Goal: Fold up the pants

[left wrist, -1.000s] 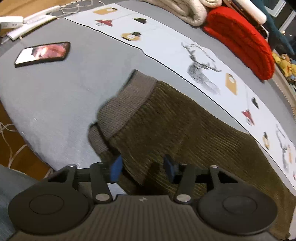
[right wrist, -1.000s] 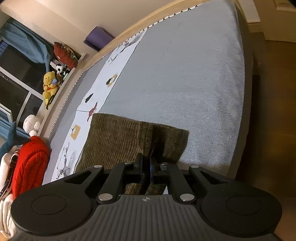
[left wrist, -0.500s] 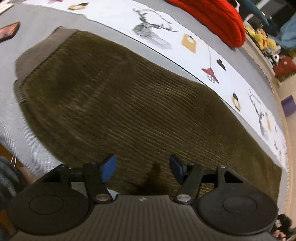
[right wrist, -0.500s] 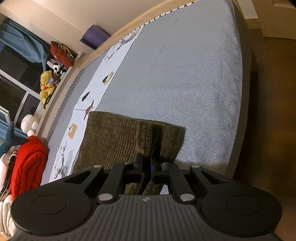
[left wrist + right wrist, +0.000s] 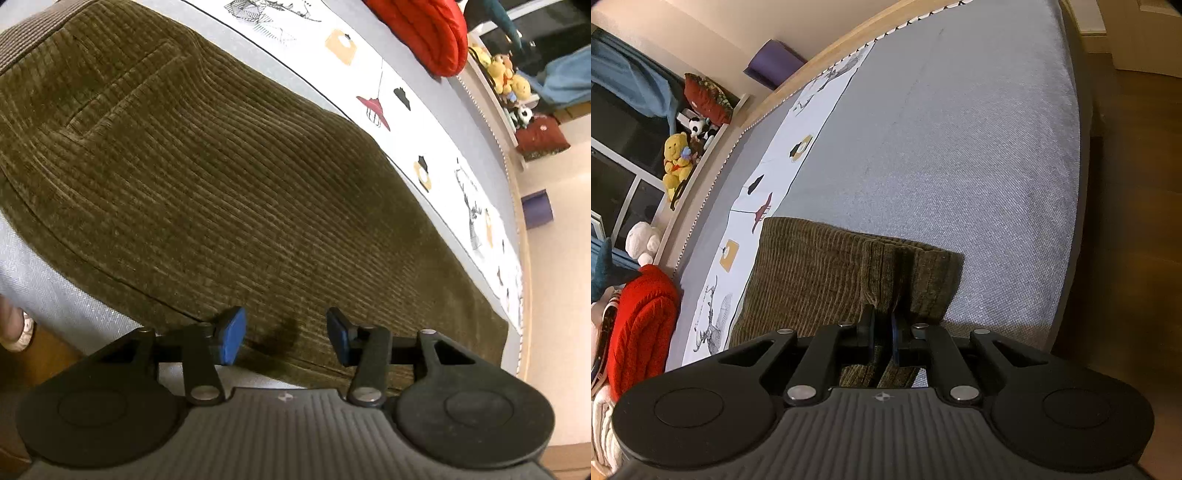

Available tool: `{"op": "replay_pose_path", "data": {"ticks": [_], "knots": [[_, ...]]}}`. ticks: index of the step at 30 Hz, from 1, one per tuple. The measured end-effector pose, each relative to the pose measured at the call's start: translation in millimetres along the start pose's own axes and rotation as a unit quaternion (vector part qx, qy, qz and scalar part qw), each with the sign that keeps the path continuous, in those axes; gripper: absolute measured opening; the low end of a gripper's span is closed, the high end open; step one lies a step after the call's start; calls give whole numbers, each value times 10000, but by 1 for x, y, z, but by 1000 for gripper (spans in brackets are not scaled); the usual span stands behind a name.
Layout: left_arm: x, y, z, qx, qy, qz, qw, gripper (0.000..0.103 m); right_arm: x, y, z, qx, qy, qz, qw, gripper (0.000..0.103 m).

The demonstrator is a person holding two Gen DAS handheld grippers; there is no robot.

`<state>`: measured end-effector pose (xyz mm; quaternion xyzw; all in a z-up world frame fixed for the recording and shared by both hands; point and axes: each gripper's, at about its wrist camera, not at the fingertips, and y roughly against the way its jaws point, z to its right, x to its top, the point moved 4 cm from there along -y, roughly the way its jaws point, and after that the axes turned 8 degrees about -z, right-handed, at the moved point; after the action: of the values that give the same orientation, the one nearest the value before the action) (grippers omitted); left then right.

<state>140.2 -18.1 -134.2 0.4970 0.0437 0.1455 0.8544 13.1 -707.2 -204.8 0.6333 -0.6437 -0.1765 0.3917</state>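
While the olive corduroy pants (image 5: 229, 177) lie flat along the near side of the grey bed cover (image 5: 960, 147), the left gripper (image 5: 282, 334) hangs over their near edge, its blue pads apart and just closing in, with nothing pressed between them. At the hem end, the right gripper (image 5: 882, 336) is clamped nearly closed on a pinched ridge of the corduroy. A red knitted garment (image 5: 428, 29) lies beyond.

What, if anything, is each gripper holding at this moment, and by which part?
The right gripper is shut on the pants, pinching a fold near the leg-end hem. The left gripper holds nothing; its jaws stand apart over the pants' near edge.
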Motion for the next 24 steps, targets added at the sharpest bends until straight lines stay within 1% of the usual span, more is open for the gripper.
{"op": "replay_pose_path", "data": {"ticks": [2,4,6,8,10,15,16,17,18,19,20,22,24], "knots": [[-4,-7,-1,-30,103,-142,9998,65,0,0,1,16,-15,9,10000,9],[-7,-10,-2,-43,161,-134,9998,68,0,-1,1,-6,21,5,10000,9],[-9,-14,0,-14,151,-174,9997,74,0,0,-1,-34,63,-8,10000,9],[-6,-20,4,21,194,-150,9997,75,1,-1,0,-39,47,-19,10000,9],[-3,-26,9,203,68,-101,9997,75,1,-2,0,-38,44,-11,10000,9],[7,-37,22,655,19,-9,9979,75,2,-1,0,-36,-7,4,10000,9],[8,-38,28,728,-86,27,9973,71,1,-1,0,-28,-24,6,10000,9],[8,-37,34,836,-250,105,9961,43,1,0,0,-20,-18,9,10000,10],[7,-36,37,1076,-414,161,9932,16,2,1,-1,-19,31,26,10000,10],[8,-37,36,1263,-464,176,9908,15,1,2,-2,-36,87,57,9999,8],[8,-36,33,1198,-333,167,9921,11,0,3,-5,-58,174,85,9998,8],[8,-33,27,1059,60,185,9942,8,-1,5,-10,-131,347,147,9992,7],[10,-27,32,1040,78,277,9942,8,0,8,-16,-148,325,203,9992,7]]}}
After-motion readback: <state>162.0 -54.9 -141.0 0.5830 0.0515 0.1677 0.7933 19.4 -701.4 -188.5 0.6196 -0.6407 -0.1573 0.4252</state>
